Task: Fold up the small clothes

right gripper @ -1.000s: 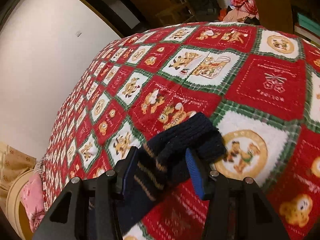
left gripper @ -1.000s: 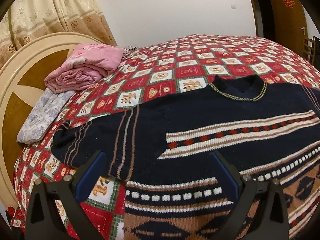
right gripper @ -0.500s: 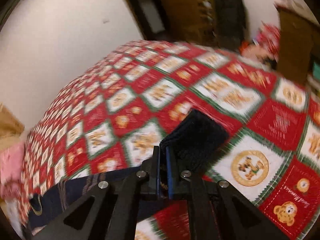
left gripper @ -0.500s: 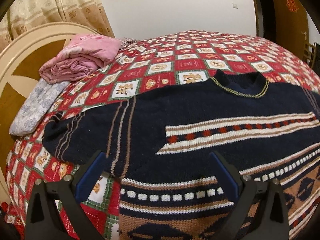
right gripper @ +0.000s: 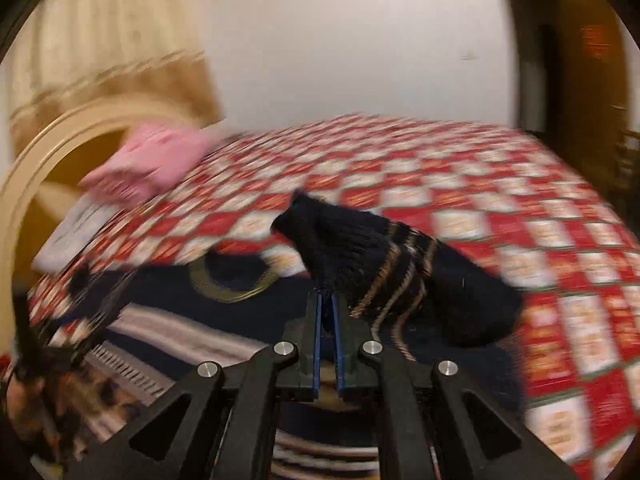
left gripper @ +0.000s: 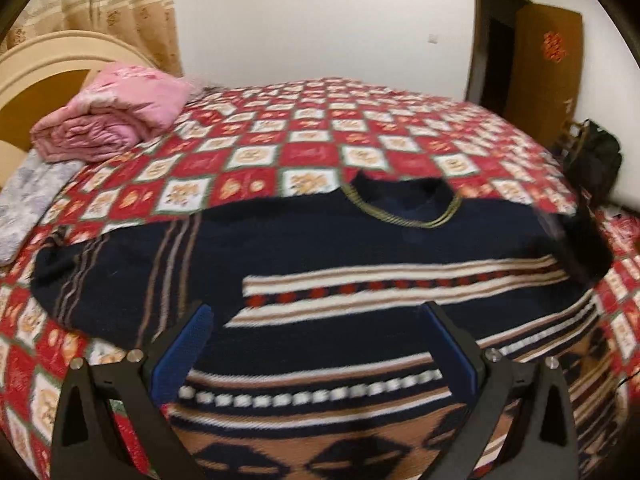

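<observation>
The knitted dark sweater (left gripper: 360,248) lies flat on my checkered bed cover (left gripper: 304,148). My right tongs (right gripper: 328,300) pinch its striped sleeve (right gripper: 384,264) up, seen only there. My left tongs (left gripper: 316,344) hang wide apart above the hem.

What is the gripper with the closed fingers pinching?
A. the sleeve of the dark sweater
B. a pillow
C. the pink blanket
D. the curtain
A: in the right wrist view, the right gripper has its blue pads pressed together on the sleeve of the dark sweater, lifted above the quilt; the left gripper is open and holds nothing.
</observation>
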The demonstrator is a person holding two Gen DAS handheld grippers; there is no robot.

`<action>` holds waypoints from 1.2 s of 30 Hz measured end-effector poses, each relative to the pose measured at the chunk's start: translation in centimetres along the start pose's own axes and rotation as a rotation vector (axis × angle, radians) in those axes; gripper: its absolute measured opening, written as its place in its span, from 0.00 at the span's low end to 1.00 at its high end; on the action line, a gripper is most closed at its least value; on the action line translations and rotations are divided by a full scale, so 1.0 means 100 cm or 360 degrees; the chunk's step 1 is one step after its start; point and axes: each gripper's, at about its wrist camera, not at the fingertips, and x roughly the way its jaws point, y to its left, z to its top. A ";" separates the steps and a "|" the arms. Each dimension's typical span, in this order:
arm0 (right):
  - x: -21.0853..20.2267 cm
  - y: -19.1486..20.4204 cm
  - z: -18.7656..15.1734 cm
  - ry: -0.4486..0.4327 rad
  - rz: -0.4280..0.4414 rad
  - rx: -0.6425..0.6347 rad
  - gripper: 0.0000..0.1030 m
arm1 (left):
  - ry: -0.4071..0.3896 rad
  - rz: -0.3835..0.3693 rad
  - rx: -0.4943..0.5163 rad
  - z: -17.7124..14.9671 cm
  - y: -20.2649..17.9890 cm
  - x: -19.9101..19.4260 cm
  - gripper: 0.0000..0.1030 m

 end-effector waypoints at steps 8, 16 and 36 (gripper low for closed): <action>-0.024 -0.021 -0.055 -0.0015 0.0198 0.0031 0.71 | -0.0033 -0.0236 0.0085 0.020 -0.042 0.004 1.00; -0.048 -0.113 -0.075 -0.0235 0.0021 0.0509 0.72 | 0.0138 -0.0393 0.0256 0.032 -0.117 0.052 0.86; -0.044 -0.129 -0.104 -0.0295 0.0012 0.0592 0.72 | 0.0436 -0.0619 0.0127 0.028 -0.165 0.101 0.11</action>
